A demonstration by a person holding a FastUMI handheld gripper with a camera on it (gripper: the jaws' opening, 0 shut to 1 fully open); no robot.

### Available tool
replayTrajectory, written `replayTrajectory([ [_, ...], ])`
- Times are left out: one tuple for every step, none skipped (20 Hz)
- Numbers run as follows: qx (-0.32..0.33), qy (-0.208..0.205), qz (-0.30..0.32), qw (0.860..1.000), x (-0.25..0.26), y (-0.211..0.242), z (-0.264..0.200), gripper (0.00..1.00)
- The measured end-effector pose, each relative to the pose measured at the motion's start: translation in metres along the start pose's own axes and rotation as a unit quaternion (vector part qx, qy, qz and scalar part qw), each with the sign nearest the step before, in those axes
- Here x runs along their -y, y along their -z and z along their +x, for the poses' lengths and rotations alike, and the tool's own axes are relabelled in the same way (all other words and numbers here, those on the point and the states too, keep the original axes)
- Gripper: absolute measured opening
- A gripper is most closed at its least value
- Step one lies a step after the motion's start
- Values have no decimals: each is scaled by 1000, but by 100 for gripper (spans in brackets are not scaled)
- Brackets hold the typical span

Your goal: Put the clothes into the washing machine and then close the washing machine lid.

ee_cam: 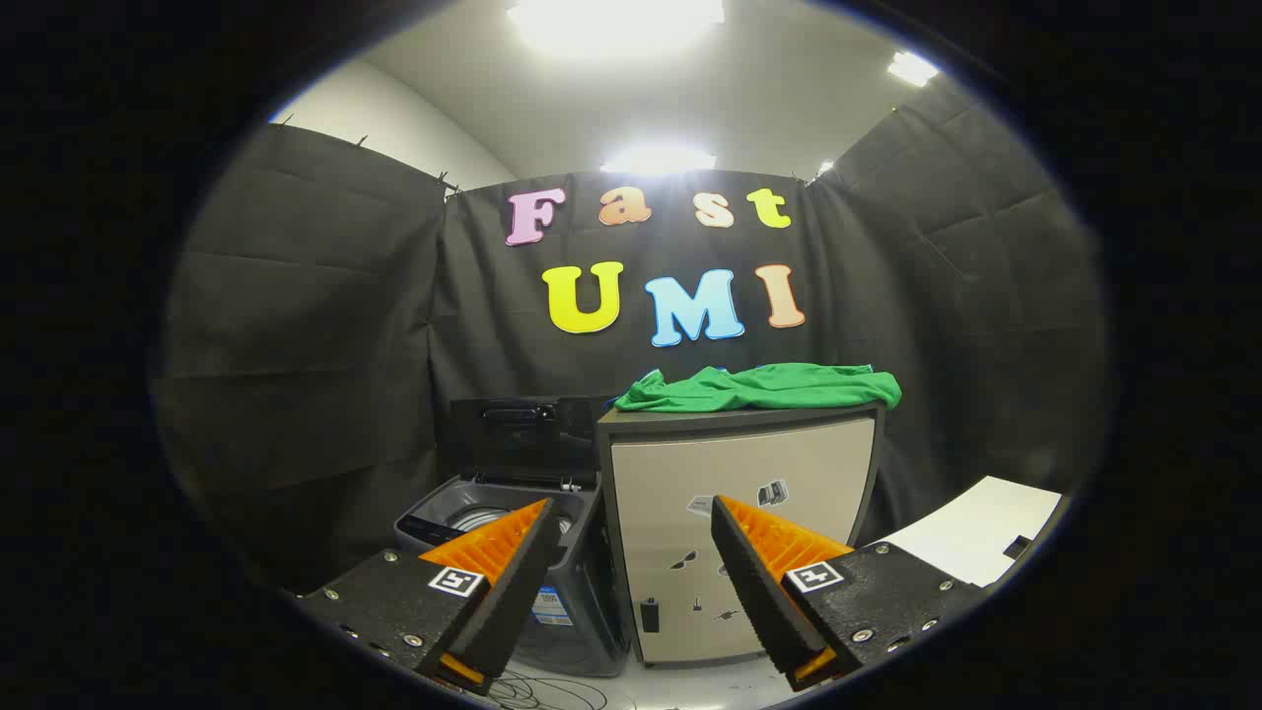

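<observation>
Gaping wide, gripper [631, 513] jaws empty, clothes [764, 387] beyond on cabinet [739, 473].

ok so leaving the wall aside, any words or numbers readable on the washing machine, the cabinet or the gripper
No text can be read.
washing machine: a label low on its front, too blurred to read.
cabinet: small picture stickers, no legible words.
gripper: open, holding nothing, aimed at the cabinet; a square patterned marker on each finger, a pattern, not words.
</observation>
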State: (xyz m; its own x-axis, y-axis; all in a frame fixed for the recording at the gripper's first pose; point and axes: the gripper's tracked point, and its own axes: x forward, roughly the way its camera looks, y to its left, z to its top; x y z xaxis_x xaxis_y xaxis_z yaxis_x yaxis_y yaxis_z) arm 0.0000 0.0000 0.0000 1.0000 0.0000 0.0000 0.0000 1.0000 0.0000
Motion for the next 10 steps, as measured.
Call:
replayTrajectory([
  [1,0,0,1000,1,-1,0,96],
  [2,1,0,1000,2,-2,0,96],
  [2,1,1,1000,3,-3,0,96],
  [2,2,2,1000,3,-2,0,96],
  [1,2,2,1000,3,-3,1,96],
  [1,2,3,1000,3,-3,0,95],
  [3,2,3,1000,4,-5,-1,95],
  [4,2,3,1000,4,-5,-1,96],
  [4,2,3,1000,4,-5,-1,96],
  [4,0,2,1000,3,-3,-1,96],
])
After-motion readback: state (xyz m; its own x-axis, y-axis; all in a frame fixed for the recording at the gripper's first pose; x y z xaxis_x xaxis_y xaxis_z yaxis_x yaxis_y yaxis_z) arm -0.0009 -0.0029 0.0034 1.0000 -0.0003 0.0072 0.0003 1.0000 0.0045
